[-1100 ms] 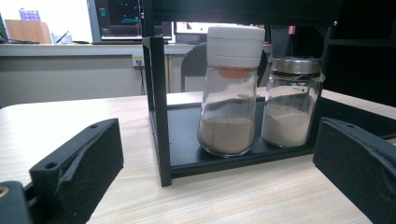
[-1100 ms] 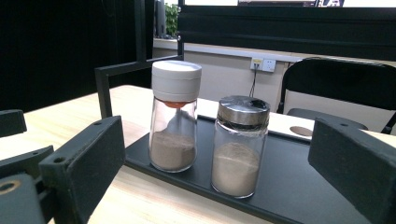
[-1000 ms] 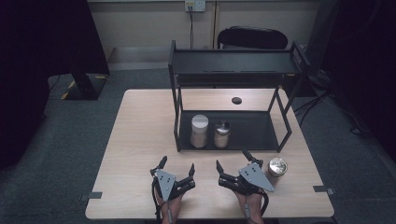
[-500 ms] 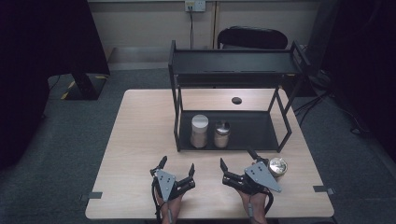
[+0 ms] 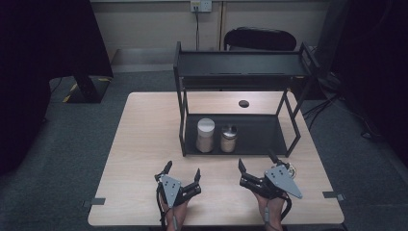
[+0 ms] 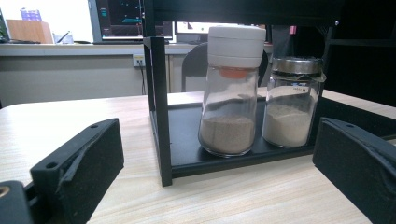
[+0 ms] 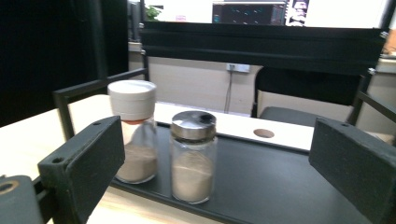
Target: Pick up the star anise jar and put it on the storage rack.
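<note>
Two jars stand side by side on the bottom tray of the black rack (image 5: 240, 137), toward its left end: a white-capped jar (image 5: 205, 135) and, just to its right, a steel-capped jar (image 5: 228, 138). From the high view I see both of my tongs near the front edge of the table (image 5: 144, 125), well apart from the jars. The left tongs (image 5: 182, 177) sit in front of the rack's left post, and the right tongs (image 5: 257, 169) lie ahead of the rack's right half. Both are released, jaws spread wide with nothing between them.

Just beyond the right tongs, the high view gives me a glimpse of a small shiny round thing (image 5: 292, 169), mostly hidden behind the grey plate; I cannot tell what it is.

The left gripper view brings what the overhead one cannot: the white-capped jar (image 6: 231, 88) has an orange band under its cap and pale brown powder filling its lower part, while the steel-capped jar (image 6: 292, 100) holds a lighter powder to about half its height. The rack's front left post (image 6: 159, 107) stands between me and the jars.

The right gripper view looks from the other side, over the tray's front lip, so the steel-capped jar (image 7: 193, 156) stands nearer and the white-capped jar (image 7: 133, 135) behind it to the left. It also shows a round hole (image 7: 264, 133) in the table beyond the tray.
</note>
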`<move>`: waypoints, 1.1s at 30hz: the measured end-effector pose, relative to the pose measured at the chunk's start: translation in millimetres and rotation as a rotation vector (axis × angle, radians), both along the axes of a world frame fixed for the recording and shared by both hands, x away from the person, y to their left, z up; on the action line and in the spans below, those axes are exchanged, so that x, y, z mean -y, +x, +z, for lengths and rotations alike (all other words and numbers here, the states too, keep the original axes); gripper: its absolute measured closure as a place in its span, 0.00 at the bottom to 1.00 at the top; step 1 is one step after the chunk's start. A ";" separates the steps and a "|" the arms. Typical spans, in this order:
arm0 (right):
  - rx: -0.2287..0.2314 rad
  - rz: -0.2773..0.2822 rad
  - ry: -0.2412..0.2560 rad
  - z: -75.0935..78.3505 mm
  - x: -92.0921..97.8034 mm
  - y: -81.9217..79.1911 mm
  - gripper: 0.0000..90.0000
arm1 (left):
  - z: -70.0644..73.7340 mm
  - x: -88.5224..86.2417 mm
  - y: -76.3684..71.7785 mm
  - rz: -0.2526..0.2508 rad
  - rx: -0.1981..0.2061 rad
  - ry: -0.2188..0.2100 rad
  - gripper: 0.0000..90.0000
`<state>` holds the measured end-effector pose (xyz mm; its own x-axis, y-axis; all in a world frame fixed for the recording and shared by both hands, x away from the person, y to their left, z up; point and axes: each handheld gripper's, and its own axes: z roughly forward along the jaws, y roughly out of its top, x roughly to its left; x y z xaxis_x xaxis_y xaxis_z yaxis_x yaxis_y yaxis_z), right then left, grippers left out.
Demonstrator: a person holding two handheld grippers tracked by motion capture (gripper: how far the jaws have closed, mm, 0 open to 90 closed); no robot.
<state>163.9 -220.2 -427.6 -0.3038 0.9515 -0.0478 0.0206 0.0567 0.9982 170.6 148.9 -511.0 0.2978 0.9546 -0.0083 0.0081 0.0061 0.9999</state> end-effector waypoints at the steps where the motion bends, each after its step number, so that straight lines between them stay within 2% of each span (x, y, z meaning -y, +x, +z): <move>1: 0.003 -0.008 0.009 -1.0 0.6 -0.4 0.03 | 0.0 0.0 0.0 0.000 0.000 0.000 0.02; 12: 0.026 -0.087 0.012 2.3 3.6 -6.9 0.00 | 0.0 0.1 0.0 0.001 0.000 0.000 0.02; 16: 0.045 -0.114 0.012 -1.0 5.9 -8.9 0.00 | 0.0 0.2 0.1 0.001 0.000 0.000 0.02; 25: 0.034 -0.121 0.024 -0.5 16.7 -9.0 0.00 | 0.1 0.0 0.1 0.000 0.000 0.001 0.02; 33: 0.043 -0.155 0.034 -3.0 20.8 -10.8 0.00 | 0.1 0.1 0.1 -0.001 0.000 0.001 0.02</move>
